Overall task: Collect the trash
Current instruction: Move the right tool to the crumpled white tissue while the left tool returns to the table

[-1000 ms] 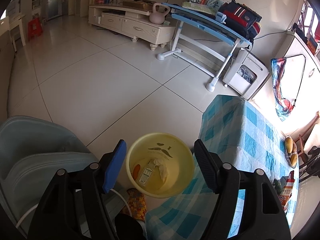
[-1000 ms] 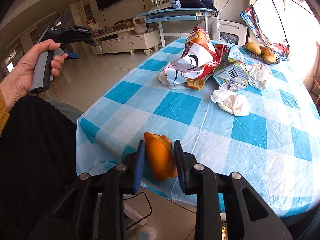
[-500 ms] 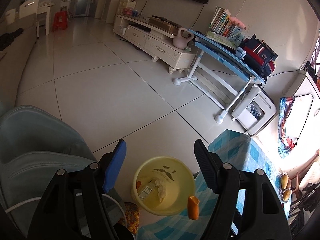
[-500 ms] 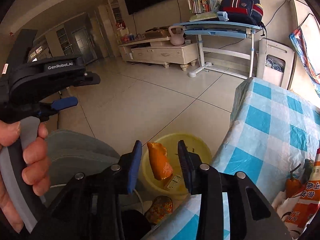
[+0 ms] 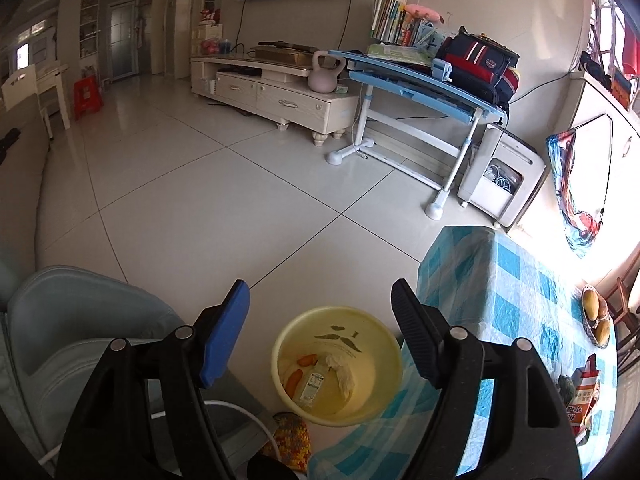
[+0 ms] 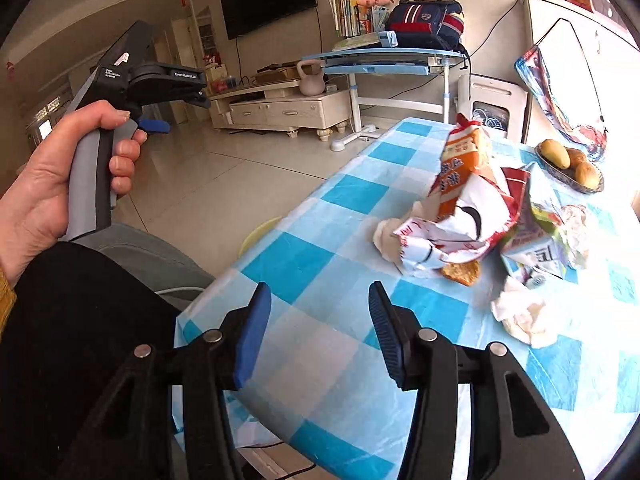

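A yellow bin (image 5: 376, 364) stands on the floor by the table's corner. It holds two orange food scraps (image 5: 307, 359), a small carton (image 5: 312, 385) and a crumpled tissue (image 5: 345, 374). My left gripper (image 5: 320, 300) hovers above the bin, open and empty. My right gripper (image 6: 319, 300) is over the near edge of the blue-checked table (image 6: 288, 256); its jaws are opening with nothing between them. Further along the table lie an orange-and-white snack bag (image 6: 460, 200), a bread scrap (image 6: 460, 273), a crushed carton (image 6: 534, 254) and white tissues (image 6: 526, 318).
A person's hand (image 6: 44, 184) holds the left gripper's handle at the left of the right wrist view, above a black-clad lap (image 6: 72, 320). A fruit bowl (image 6: 570, 164) sits at the table's far end. A grey-blue chair (image 5: 80, 320) stands left of the bin. A blue desk (image 5: 416, 80) stands beyond.
My right gripper carried the orange scrap from the table to above the bin, let it go, and swung back over the table with its jaws wider. The left gripper tilted upward.
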`<move>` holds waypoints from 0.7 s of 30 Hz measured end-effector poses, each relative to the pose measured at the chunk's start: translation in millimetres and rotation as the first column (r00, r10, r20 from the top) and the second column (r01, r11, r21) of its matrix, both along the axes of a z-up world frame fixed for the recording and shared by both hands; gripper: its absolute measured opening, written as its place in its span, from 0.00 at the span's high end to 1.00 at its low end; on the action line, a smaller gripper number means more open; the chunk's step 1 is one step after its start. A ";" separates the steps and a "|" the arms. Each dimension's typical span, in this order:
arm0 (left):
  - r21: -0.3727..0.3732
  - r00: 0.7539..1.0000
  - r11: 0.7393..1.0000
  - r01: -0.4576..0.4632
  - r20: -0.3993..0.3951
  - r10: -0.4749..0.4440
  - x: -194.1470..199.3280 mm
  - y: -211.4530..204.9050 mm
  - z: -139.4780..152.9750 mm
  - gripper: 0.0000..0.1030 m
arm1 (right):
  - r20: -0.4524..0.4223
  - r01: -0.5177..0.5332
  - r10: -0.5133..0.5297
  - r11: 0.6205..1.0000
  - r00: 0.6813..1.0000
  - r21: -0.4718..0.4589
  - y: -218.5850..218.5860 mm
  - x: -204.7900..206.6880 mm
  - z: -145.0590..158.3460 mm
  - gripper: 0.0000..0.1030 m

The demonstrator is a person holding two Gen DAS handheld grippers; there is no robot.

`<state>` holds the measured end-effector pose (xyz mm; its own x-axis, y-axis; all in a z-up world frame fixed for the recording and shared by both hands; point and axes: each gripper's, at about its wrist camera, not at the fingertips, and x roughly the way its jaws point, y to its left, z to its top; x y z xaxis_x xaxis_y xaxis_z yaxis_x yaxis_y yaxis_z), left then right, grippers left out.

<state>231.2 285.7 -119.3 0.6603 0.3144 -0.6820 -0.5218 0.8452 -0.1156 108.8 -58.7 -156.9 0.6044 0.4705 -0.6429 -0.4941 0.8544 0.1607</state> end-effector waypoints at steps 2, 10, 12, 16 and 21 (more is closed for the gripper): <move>0.027 1.000 0.999 0.021 -0.019 -0.020 3.0 -9.3 -0.9 0.30 | -0.008 0.067 -0.067 0.998 0.998 -0.008 -27.2 -1.8 -3.1 0.51; 0.121 0.990 0.986 0.118 -0.095 -0.107 20.1 -52.2 -3.8 0.27 | -0.073 0.212 -0.207 0.975 0.976 0.068 -61.8 21.9 -6.3 0.49; 0.157 0.985 0.977 0.143 -0.118 -0.125 23.8 -62.4 -4.7 0.25 | -0.079 0.201 -0.196 0.977 0.977 0.065 -58.1 21.7 -9.5 0.49; 0.169 0.979 0.971 0.170 -0.140 -0.148 26.6 -72.9 -5.6 0.23 | -0.054 0.204 -0.200 0.977 0.978 0.065 -64.3 15.1 -8.9 0.47; 0.160 0.976 0.970 0.182 -0.146 -0.159 26.5 -76.9 -6.5 0.21 | -0.052 0.248 -0.246 0.967 0.968 0.053 -77.0 19.7 -9.9 0.41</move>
